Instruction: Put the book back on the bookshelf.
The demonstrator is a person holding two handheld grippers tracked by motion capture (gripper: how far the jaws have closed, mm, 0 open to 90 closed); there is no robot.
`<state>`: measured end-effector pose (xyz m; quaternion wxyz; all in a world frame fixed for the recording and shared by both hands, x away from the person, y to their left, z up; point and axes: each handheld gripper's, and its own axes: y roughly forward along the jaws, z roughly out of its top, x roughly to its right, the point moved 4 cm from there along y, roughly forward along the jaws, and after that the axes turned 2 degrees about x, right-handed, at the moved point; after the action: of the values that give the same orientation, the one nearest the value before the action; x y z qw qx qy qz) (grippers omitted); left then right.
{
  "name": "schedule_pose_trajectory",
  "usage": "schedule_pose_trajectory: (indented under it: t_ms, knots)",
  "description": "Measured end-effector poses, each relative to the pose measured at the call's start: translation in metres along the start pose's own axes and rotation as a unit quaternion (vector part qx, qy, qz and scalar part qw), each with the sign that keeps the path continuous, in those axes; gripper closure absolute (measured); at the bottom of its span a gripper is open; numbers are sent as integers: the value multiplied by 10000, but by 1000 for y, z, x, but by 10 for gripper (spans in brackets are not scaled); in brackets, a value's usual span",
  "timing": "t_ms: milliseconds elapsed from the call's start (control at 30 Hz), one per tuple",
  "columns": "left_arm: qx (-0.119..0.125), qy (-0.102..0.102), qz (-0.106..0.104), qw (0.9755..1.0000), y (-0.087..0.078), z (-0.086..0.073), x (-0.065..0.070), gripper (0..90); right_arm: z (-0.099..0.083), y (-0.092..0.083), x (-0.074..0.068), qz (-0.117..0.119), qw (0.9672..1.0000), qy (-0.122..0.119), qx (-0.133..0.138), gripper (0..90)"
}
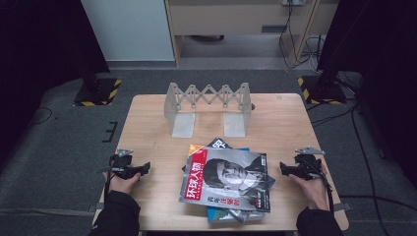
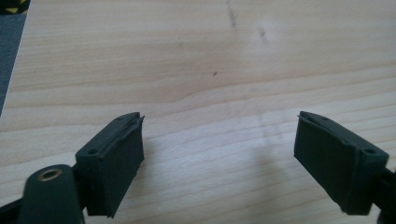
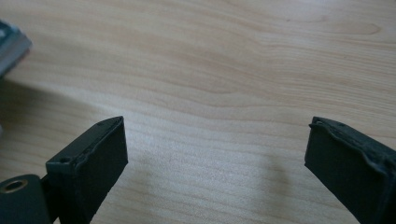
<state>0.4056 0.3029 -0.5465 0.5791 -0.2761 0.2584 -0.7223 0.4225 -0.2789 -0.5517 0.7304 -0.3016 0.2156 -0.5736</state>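
A pile of magazines (image 1: 227,181) lies near the front middle of the wooden table (image 1: 147,118), the top one showing a grey portrait cover with a red title strip. Behind it stands a grey expanding book rack (image 1: 208,105). My left gripper (image 1: 145,168) rests to the left of the pile, its jaws wide apart over bare wood (image 2: 219,140). To the right of the pile my right gripper (image 1: 282,168) is open too, with only table between its jaws (image 3: 215,144). A corner of a magazine (image 3: 11,44) shows at the left edge of the right gripper view.
Black stands with yellow-striped feet (image 1: 98,91) sit on the carpet beyond the table's far corners. Cables (image 1: 354,132) run over the floor on the right. A wooden cabinet (image 1: 236,19) stands at the back.
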Motion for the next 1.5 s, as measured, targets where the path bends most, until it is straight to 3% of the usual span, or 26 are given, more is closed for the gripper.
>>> schedule_pose_trajectory:
  t_ms: [200, 367, 533, 667, 767, 1033, 1300, 1500]
  knots:
    - [236, -66, -211, 9995, -14, 7, 11, 163, 7, -12, 4, 8, 9984, 513, 217, 75]
    - [391, -132, -405, 9983, -22, 10, 20, 167, 10, -17, 0, 67, 9984, 507, 250, 75]
    - [579, -129, -636, 9962, -34, 15, 31, 176, 18, -28, -6, 205, 9968, 615, 459, 83]
    - [649, -16, -686, 9955, -38, 16, 38, 176, 22, -30, -13, 196, 9973, 549, 454, 82]
    - [708, -9, -861, 9938, -43, 16, 49, 182, 24, -32, -16, 237, 9971, 524, 490, 81]
    - [706, 97, -1248, 9896, -51, 15, 72, 217, 35, -47, -37, 622, 9938, 526, 763, 82]
    - [652, 224, -1606, 9846, -56, 11, 96, 233, 38, -51, -55, 872, 9924, 368, 781, 85]
    - [563, 283, -1750, 9825, -56, 7, 108, 242, 38, -54, -64, 1039, 9906, 362, 812, 85]
